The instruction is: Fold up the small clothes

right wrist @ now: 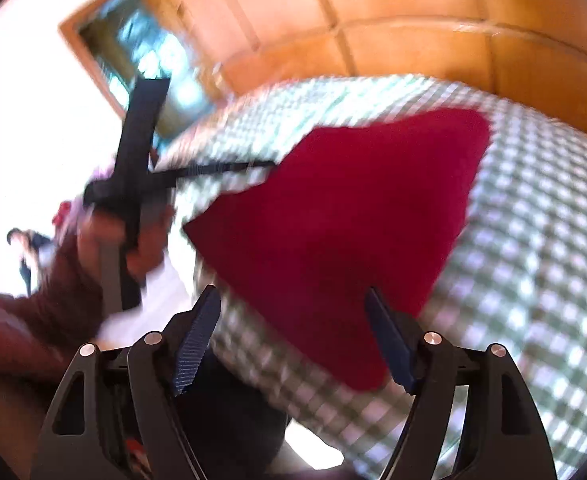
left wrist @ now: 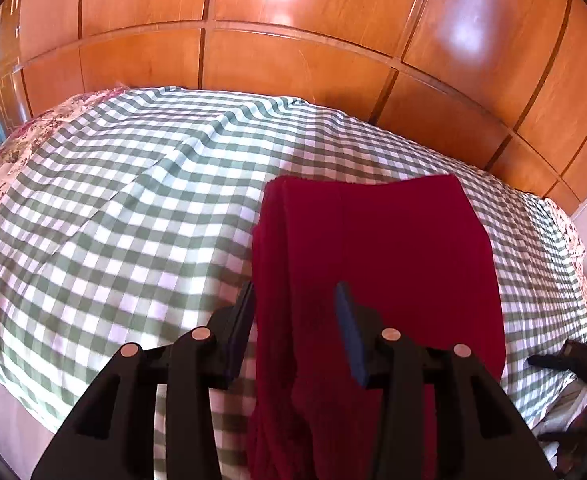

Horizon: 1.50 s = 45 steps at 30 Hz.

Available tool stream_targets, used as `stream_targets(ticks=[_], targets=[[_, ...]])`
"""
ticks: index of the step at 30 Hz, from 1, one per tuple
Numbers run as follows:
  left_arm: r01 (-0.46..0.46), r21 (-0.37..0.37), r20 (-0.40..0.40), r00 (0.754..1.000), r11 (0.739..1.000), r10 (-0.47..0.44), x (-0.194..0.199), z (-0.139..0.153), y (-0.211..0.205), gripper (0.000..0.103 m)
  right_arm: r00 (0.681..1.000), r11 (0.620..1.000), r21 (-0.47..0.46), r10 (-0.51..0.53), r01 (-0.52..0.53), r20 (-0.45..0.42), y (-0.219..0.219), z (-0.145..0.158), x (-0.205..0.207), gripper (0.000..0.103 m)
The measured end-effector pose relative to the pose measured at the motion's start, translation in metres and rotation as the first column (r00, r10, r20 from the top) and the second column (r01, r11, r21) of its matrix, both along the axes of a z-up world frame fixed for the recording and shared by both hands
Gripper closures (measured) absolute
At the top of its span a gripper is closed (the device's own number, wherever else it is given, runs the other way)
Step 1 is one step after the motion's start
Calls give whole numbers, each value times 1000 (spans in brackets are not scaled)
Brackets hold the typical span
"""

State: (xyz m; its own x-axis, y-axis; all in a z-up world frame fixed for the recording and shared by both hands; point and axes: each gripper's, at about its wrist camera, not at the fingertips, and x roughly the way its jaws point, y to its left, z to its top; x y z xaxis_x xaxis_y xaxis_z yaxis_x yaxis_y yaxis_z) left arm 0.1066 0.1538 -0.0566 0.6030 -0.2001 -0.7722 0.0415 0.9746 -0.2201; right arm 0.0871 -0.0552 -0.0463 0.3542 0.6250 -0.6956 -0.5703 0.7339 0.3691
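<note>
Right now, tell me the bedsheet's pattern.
Green-and-white checks on the bedsheet; clearest in the left wrist view.

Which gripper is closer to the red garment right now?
Left. The left gripper has its open fingers over the red garment; the right gripper hangs open off its near corner.

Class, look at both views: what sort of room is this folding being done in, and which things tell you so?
Most likely a bedroom. A bed covered by a green-and-white checked sheet fills the view, glossy wooden wardrobe panels stand right behind it, and a dark red garment lies on the sheet.
</note>
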Motion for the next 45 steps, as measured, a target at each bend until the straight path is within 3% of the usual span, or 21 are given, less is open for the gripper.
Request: stream_targets(ticks=[4,9,14,16,18,21,26,30,36,39,42,45], targets=[[-9,48,5,1000,999,9,3,-2,-6,61,991,992,14,-125,124,50,-7,12,38,33],[-25,89,-30,999,996,27,1,-18,-4,60,983,984,-40,-169,173,77,21,9,79,35],[-38,77,-40,998,996,41,-3,-35,0,58,979,972,-123,-202,202,17,54,-34,119,35],[-43,103,-27,999,994,46,-6,-36,-2,58,978,961,-186,-200,207,59,69,-54,119,35],[-46,106,-19,999,993,48,-8,-36,-1,57,976,951,-226,-189,210,112,78,-53,112,35],[-55,89,-13,998,995,56,-10,-35,2,55,976,954,-213,-191,210,106,75,-53,117,35],[-66,99,-2,998,993,67,-13,-32,3,54,979,960,-210,-159,183,123,78,-52,116,22],[-75,105,3,997,992,75,-16,-30,4,54,980,972,-154,-161,178,119,74,-40,112,17],[-73,107,7,997,992,72,-19,-31,7,53,965,966,29,-257,256,52,31,-20,112,14],[-74,96,9,997,993,73,-19,-34,10,46,951,942,130,-305,309,-49,-2,-28,112,13],[-78,88,21,997,993,76,-21,-39,16,37,930,921,145,-347,363,-124,-24,-45,110,12],[-63,56,23,998,996,62,-20,-43,21,36,921,906,207,-326,369,-211,-37,-61,108,12]])
